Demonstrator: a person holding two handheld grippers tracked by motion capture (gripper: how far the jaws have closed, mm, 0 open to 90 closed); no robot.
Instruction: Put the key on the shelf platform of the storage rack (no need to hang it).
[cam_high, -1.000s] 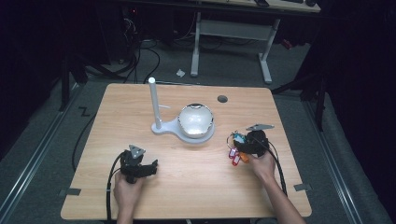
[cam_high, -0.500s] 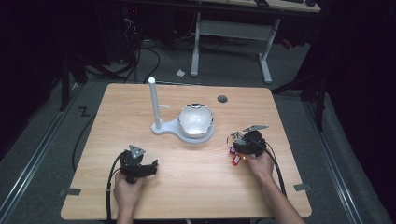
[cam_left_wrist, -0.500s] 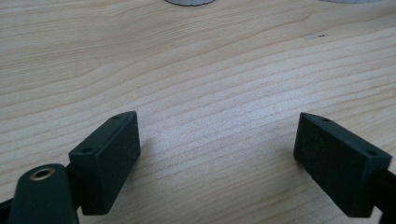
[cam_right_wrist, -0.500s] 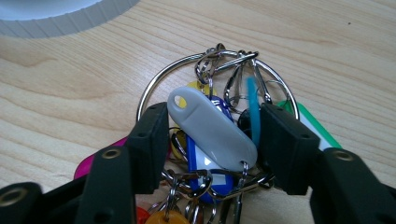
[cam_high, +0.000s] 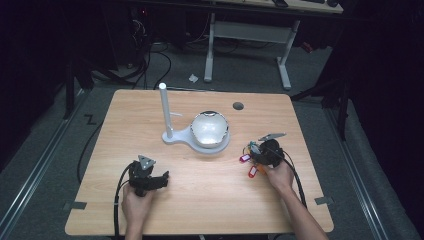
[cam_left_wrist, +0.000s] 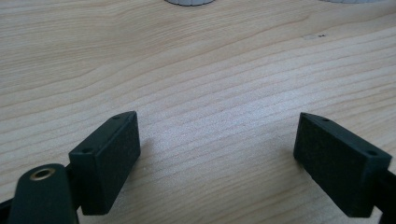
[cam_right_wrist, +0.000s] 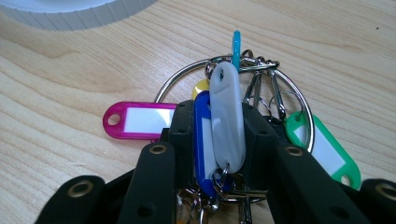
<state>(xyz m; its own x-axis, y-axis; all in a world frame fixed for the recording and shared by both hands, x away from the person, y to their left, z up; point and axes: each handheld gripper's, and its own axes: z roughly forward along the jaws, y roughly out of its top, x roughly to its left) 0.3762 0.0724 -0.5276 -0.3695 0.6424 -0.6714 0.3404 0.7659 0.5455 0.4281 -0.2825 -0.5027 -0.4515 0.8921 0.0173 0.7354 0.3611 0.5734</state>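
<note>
Now the right claw, its jaws just closed in, pinches the blue and grey tags of the key-tag bunch on the desk, right of the lamp; the left claw gapes wide.

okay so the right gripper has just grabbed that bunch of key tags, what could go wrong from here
1. The right gripper, whose jaws have just been closing, pinches only the blue tag and the grey tag. The tags look smooth, so they might slip out on a lift.
2. The pink tag, the green tag and the metal ring hang loose; they may swing or drag on the table.
3. The white stand is close by; a swinging bunch could knock it.
</note>
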